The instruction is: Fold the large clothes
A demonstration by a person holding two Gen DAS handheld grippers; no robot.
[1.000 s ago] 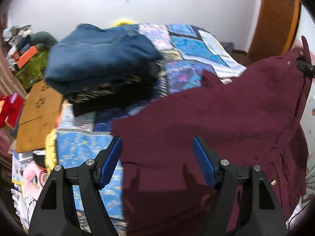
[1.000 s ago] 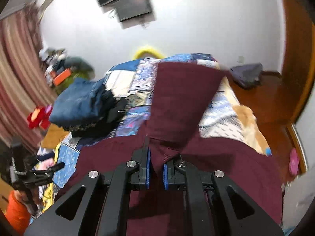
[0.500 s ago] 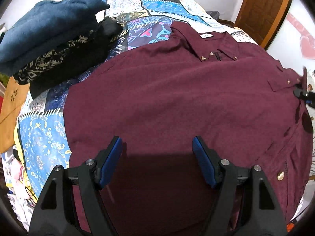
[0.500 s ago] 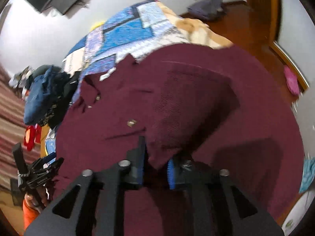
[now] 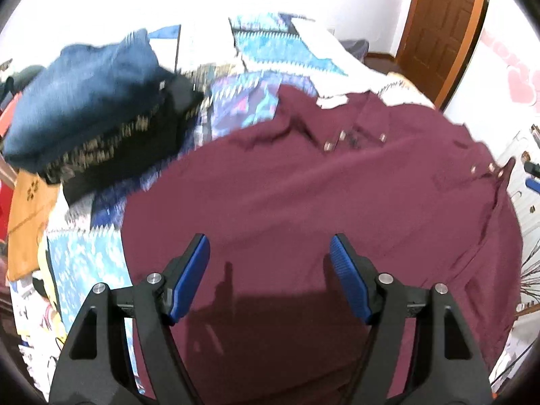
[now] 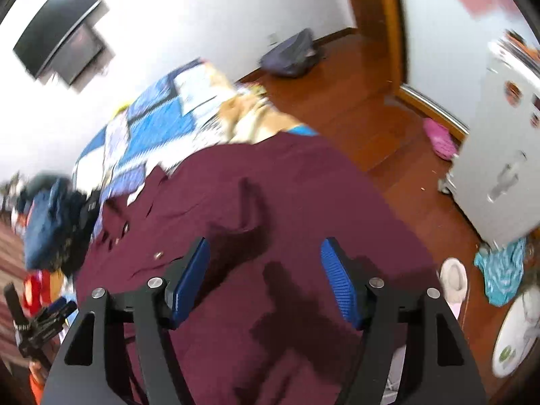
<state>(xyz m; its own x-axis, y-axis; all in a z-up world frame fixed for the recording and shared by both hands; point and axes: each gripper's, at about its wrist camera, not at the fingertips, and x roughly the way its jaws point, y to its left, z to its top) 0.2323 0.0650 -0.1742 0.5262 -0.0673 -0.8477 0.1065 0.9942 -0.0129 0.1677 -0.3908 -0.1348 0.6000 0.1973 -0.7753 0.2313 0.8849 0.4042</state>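
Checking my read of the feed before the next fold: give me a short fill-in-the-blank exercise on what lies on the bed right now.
1. The maroon button-up shirt lies spread over the patchwork ____ quilt.
2. The folded dark blue garment sits on top of a ____ patterned garment.
3. On the wooden floor by the white cabinet lies a ____ slipper.
4. Nothing is between the jaws of the left gripper; its pads are ____ in colour.

Missing words: blue; black; pink; blue
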